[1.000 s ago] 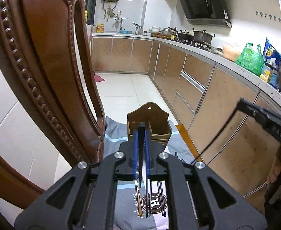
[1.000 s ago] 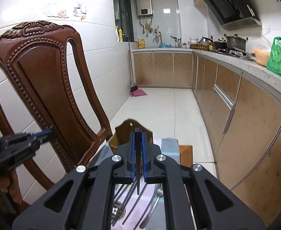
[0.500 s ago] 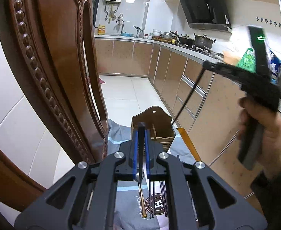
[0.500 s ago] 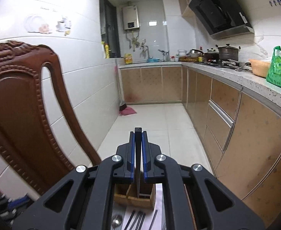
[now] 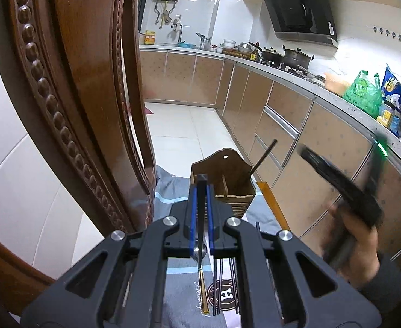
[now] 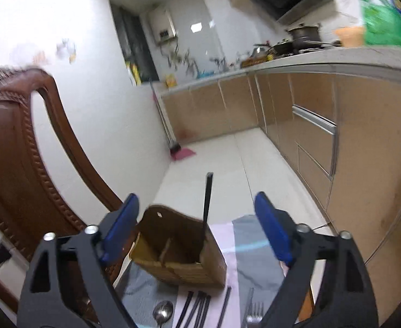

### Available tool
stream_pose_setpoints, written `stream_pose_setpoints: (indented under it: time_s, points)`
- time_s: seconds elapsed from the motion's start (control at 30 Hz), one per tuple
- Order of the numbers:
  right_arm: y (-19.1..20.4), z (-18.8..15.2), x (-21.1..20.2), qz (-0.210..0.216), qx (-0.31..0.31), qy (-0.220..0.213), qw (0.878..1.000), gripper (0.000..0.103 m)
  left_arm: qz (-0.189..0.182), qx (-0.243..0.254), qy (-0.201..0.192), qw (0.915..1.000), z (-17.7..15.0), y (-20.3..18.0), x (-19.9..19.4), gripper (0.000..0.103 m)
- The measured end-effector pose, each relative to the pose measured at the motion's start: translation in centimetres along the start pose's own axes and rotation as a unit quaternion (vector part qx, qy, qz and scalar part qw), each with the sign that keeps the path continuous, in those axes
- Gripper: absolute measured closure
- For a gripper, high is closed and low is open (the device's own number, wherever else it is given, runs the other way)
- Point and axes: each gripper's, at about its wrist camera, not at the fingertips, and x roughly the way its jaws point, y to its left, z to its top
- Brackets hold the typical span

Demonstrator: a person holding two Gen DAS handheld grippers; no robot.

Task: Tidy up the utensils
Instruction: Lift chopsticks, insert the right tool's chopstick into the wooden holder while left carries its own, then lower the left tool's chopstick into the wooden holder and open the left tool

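A brown wooden utensil holder (image 5: pixel 222 180) (image 6: pixel 178 248) stands on a cloth-covered table. One black chopstick (image 5: pixel 263 157) (image 6: pixel 207 199) leans in its right compartment. My left gripper (image 5: pixel 202 191) is shut on a thin dark utensil handle, hovering just before the holder. My right gripper (image 6: pixel 195 235) is open and empty above the holder; it appears blurred at the right of the left wrist view (image 5: pixel 342 188). Black chopsticks (image 6: pixel 197 309), a spoon (image 6: pixel 162 311) and a fork (image 6: pixel 253 314) lie on the cloth in front of the holder.
A carved wooden chair back (image 5: pixel 72 95) (image 6: pixel 17 147) stands close on the left. Kitchen cabinets (image 5: pixel 296 125) and a counter with pots and a green bag (image 5: pixel 363 95) run along the right. A gold-handled utensil (image 5: pixel 203 292) lies under my left gripper.
My right gripper has opened and let go of the black chopstick, which now stands in the holder's right compartment. It has dropped and tilted downward. My left gripper has barely moved.
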Motion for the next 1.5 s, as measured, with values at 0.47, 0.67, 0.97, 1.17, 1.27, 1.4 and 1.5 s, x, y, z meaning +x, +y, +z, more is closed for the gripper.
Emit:
stream_pose_setpoints:
  time_s: [0.47,0.67,0.97,1.17,1.27,1.4,1.5]
  points:
    - [-7.3,-8.2,-3.6,-0.026,0.046,0.031,0.998,0.008,-0.006,-0.039,-0.071,0.9967,5.0,-1.0,-0.7,0.096]
    - [-9.2,-7.4,-4.1,-0.021,0.053,0.022,0.998,0.008,0.01,-0.041,-0.093,0.9948,9.4,-2.0,1.7,0.096]
    - [-10.1,-6.9,-4.3,-0.015,0.069,0.024,0.997,0.008,0.017,-0.043,-0.069,0.9966,10.7,-2.5,9.5,0.096]
    - [-9.7,-6.9,-3.6,-0.009,0.065,0.035,0.997,0.008,0.011,-0.026,0.009,0.9996,7.0,-2.0,16.5,0.058]
    - [-9.3,-6.9,-3.3,-0.007,0.058,0.039,0.998,0.008,0.015,0.005,0.02,0.9997,3.7,-2.4,16.2,0.026]
    - [-8.4,-7.2,-3.2,-0.001,0.046,0.051,0.998,0.008,0.027,0.069,0.038,0.9965,-2.1,-3.9,12.2,0.012]
    - [-7.7,-7.6,-3.1,-0.005,0.029,0.067,0.997,0.008,0.036,0.088,0.059,0.9937,-6.4,-4.6,9.5,0.009]
